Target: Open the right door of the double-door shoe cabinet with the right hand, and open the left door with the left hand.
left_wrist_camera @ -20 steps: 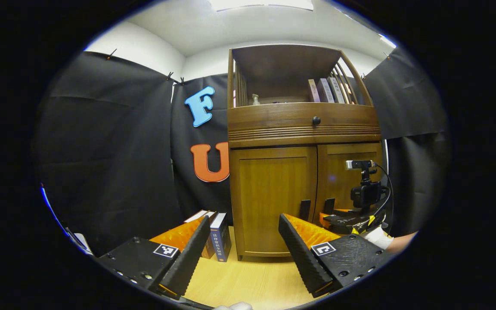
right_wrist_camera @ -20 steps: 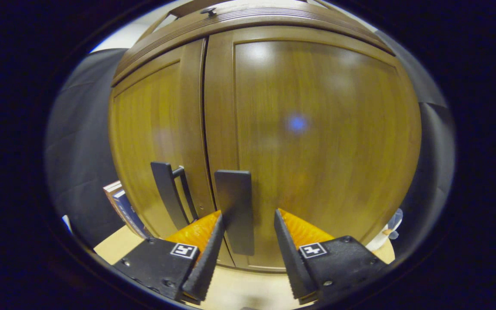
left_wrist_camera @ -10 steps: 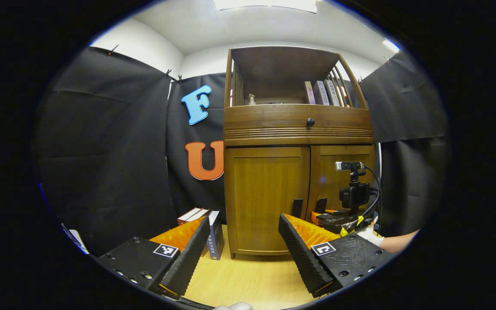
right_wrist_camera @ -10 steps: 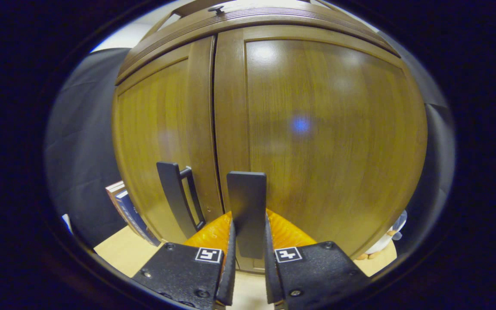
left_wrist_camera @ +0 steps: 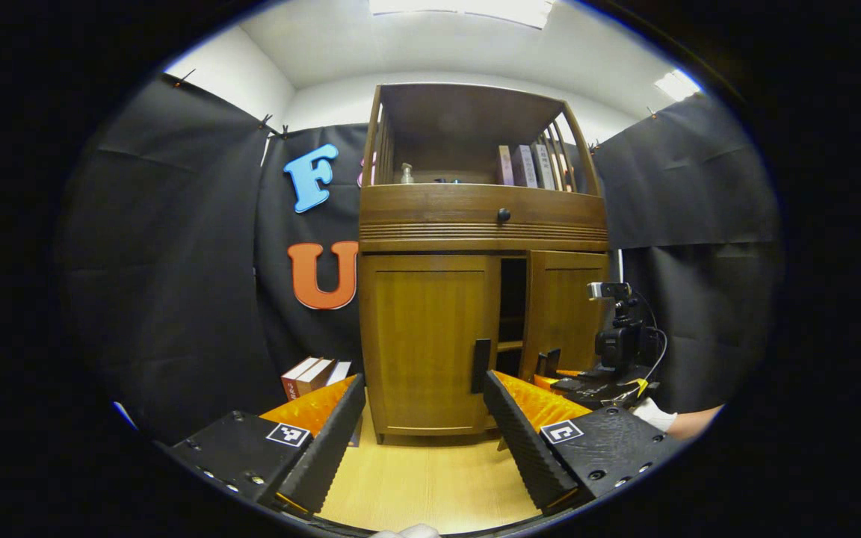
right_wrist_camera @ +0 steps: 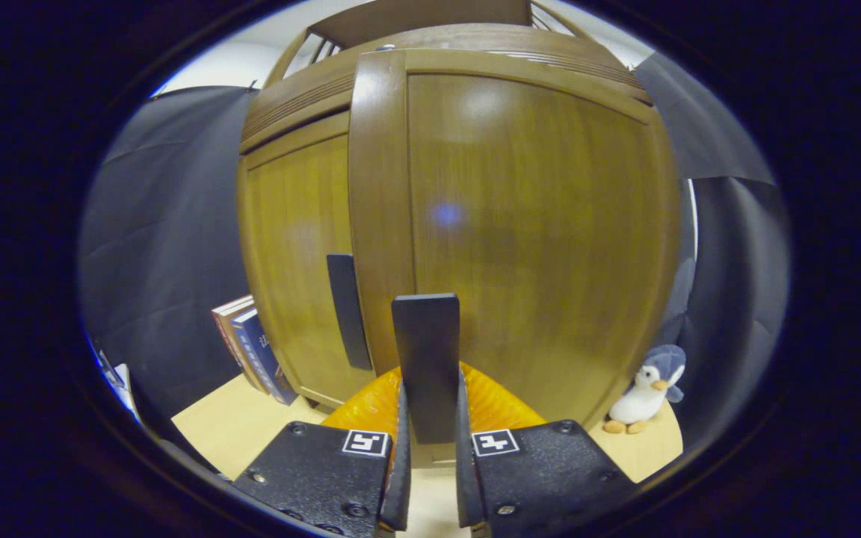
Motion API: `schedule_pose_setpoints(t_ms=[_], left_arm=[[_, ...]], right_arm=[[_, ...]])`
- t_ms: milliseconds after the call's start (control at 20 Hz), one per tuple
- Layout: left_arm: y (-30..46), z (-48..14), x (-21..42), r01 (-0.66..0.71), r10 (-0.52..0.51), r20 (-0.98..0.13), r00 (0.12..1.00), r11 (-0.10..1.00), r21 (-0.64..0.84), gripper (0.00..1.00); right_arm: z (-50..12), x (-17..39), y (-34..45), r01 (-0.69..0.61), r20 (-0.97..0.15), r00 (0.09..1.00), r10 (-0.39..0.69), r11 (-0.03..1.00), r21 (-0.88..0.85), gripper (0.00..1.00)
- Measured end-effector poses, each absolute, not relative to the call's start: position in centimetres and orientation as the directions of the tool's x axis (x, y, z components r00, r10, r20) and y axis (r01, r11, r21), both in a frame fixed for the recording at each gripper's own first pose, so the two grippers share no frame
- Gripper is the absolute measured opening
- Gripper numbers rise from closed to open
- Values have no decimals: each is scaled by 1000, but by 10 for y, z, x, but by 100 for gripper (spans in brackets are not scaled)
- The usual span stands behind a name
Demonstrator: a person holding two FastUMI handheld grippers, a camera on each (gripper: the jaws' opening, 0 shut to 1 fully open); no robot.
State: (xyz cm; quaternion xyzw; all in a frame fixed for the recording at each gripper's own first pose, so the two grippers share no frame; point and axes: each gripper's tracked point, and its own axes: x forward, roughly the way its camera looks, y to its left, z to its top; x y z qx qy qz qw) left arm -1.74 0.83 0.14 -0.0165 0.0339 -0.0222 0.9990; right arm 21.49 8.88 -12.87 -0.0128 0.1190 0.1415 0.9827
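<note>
The wooden shoe cabinet (left_wrist_camera: 475, 224) stands ahead in the left gripper view. Its right door (left_wrist_camera: 565, 314) is swung partly out, with a dark gap beside it. Its left door (left_wrist_camera: 427, 336) is closed, its black handle (left_wrist_camera: 480, 365) upright. My left gripper (left_wrist_camera: 423, 426) is open, well short of the cabinet, with nothing between its fingers. In the right gripper view my right gripper (right_wrist_camera: 428, 441) is shut on the right door's black handle (right_wrist_camera: 425, 351), close against the right door (right_wrist_camera: 535, 224). The left door's handle (right_wrist_camera: 346, 310) shows behind it. My right gripper (left_wrist_camera: 550, 373) also appears far off at the right door.
Books (left_wrist_camera: 311, 373) lean by the cabinet's left side on the wooden floor (left_wrist_camera: 415, 486). A penguin plush (right_wrist_camera: 643, 392) sits on the floor right of the cabinet. A drawer with a black knob (left_wrist_camera: 504, 215) and a shelf of books (left_wrist_camera: 524, 166) lie above the doors.
My right gripper closed on the right door's handle and pulled the door partly open. My left gripper drew back from the cabinet, still open.
</note>
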Motion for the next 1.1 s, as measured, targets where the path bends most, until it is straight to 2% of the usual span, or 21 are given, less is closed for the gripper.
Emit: schedule_pose_setpoints(t_ms=[500, 600, 750, 1000, 1050, 1100], left_arm=[[-29, -9, -39, 226, -229, -39, 973, 972, -66, 96], [-39, -11, -42, 255, -257, -29, 966, 965, -68, 96], [-53, -19, -45, 289, -291, -29, 956, 955, -62, 96], [-79, -21, -45, 322, -324, -22, 946, 944, -66, 96], [-85, -21, -42, 320, -322, -20, 947, 945, -65, 100], [-91, -22, -40, 315, -317, -20, 948, 947, -66, 96]], right_arm=[[-132, 130, 3, -101, -240, 966, 98, 995, 1, 25], [-133, 120, -15, -72, -243, 967, 70, 997, 2, 23], [-132, 109, -37, -33, -258, 965, 38, 999, 23, 14], [-132, 100, -71, -36, -272, 961, 46, 998, 42, 6], [-131, 100, -75, -52, -274, 960, 60, 998, 37, 5], [-131, 100, -77, -75, -276, 958, 81, 997, 30, 5]])
